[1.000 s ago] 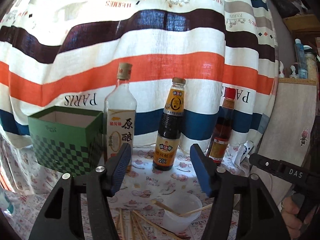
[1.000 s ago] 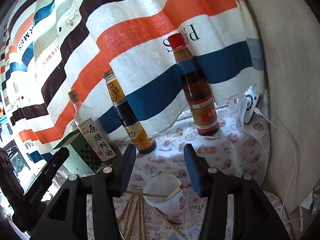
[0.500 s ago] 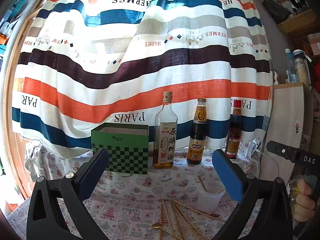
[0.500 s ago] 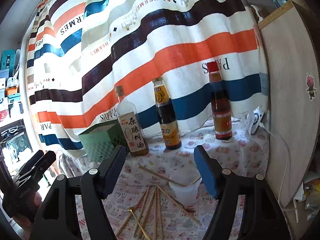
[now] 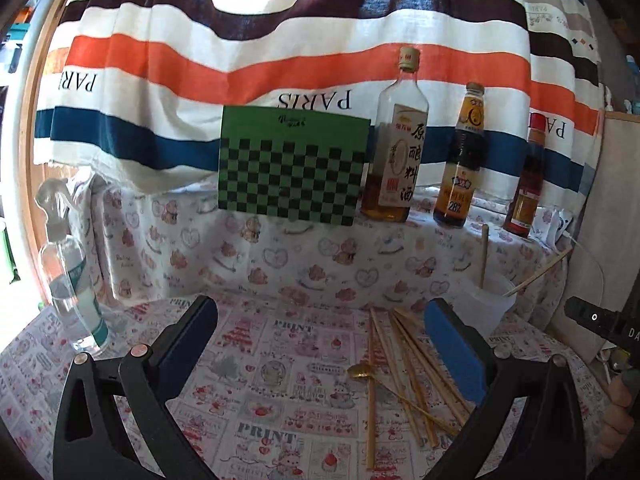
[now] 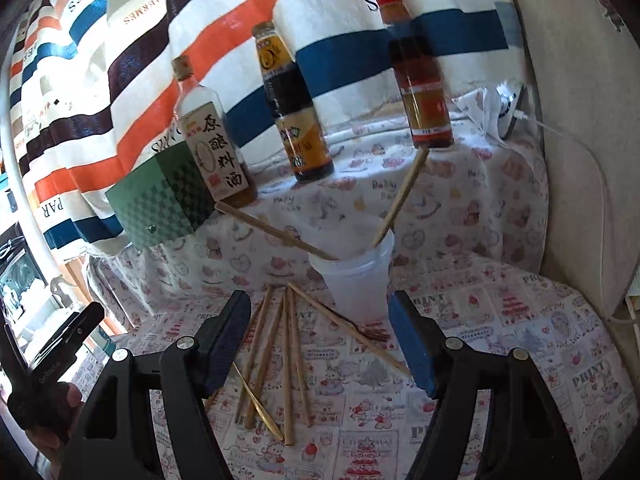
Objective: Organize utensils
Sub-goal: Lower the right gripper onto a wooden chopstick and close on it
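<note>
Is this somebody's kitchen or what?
Probably a home kitchen corner: sauce bottles stand on a cartoon-print tablecloth, and chopsticks lie beside a plastic cup.

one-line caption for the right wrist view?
Open right gripper above loose chopsticks beside plastic cup holding two.

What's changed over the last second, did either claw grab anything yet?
No. Both claws pulled back from the bottles and widened; the left claw and right claw now hang open and empty over the loose chopsticks. The cup keeps its two chopsticks; nothing on the table moved.
</note>
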